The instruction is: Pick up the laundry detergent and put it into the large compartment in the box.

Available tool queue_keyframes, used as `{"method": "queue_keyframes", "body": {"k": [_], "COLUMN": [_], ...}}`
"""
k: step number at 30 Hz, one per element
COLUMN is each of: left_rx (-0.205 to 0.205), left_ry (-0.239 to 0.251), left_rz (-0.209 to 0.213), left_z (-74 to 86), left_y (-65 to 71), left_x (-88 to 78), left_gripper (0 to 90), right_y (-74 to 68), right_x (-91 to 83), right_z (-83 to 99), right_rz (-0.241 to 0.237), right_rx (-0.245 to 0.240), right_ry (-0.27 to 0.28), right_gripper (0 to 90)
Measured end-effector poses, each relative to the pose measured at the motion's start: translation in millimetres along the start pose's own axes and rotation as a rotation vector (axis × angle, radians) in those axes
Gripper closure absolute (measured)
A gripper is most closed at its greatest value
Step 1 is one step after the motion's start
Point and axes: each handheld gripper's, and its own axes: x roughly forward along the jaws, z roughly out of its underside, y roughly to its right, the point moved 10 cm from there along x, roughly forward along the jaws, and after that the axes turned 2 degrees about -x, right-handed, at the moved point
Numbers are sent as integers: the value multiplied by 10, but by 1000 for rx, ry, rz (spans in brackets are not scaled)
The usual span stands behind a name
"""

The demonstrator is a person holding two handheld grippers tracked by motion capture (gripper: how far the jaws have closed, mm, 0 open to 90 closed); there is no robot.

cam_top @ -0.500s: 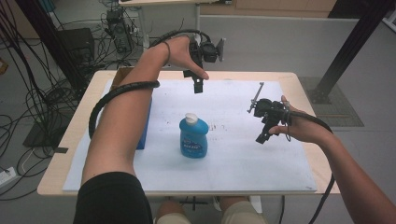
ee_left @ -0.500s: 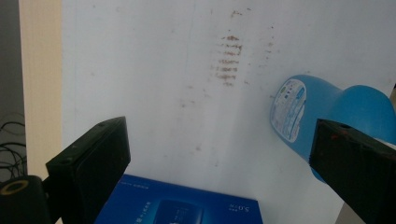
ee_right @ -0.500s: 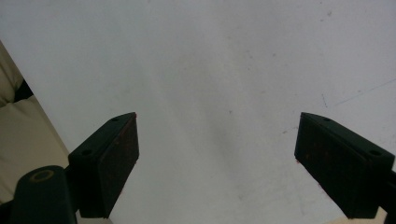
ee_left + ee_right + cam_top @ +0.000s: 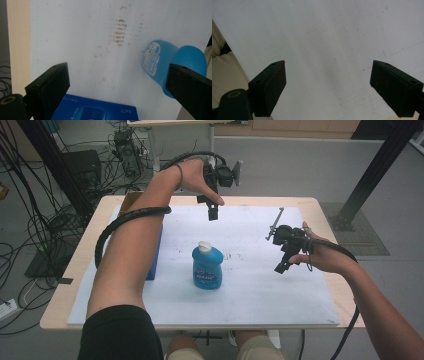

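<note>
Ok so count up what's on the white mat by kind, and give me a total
Bottles: 1, the blue bottle standing upright mid-mat.
Boxes: 1, the blue box at the mat's left edge, partly behind the forearm.
Total: 2.

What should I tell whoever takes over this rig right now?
Left claw: open, empty, raised over the far side of the white mat.
Right claw: open, empty, above the mat's right part.
Blue bottle stands upright mid-mat, white cap on; blue box lies flat at the mat's left edge, beside the left forearm.
Done: nothing gripped yet.
Left: likely grasp the bottle or box.
</note>
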Motion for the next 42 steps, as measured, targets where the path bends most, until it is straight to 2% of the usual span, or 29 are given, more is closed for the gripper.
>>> {"method": "queue_keyframes", "body": {"k": [7, 17, 30, 33, 42], "left_rx": [5, 18, 73, 99, 128], "left_ry": [1, 4, -3, -11, -21], "left_rz": [0, 23, 36, 34, 29], "left_z": [14, 56, 48, 41, 61], "left_y": [44, 149, 411, 485, 626], "left_x": [-41, -81, -204, -219, -192], "left_gripper": [63, 63, 64, 63, 62], "right_y": [-11, -12, -50, -63, -68], "right_x": [-11, -33, -38, -52, -60], "right_z": [1, 13, -12, -12, 1], "right_rz": [4, 5, 8, 10, 10], "right_rx": [0, 1, 2, -2, 12], "right_ry": [6, 9, 2, 0, 3], "right_gripper": [137, 135, 133, 133, 130]}}
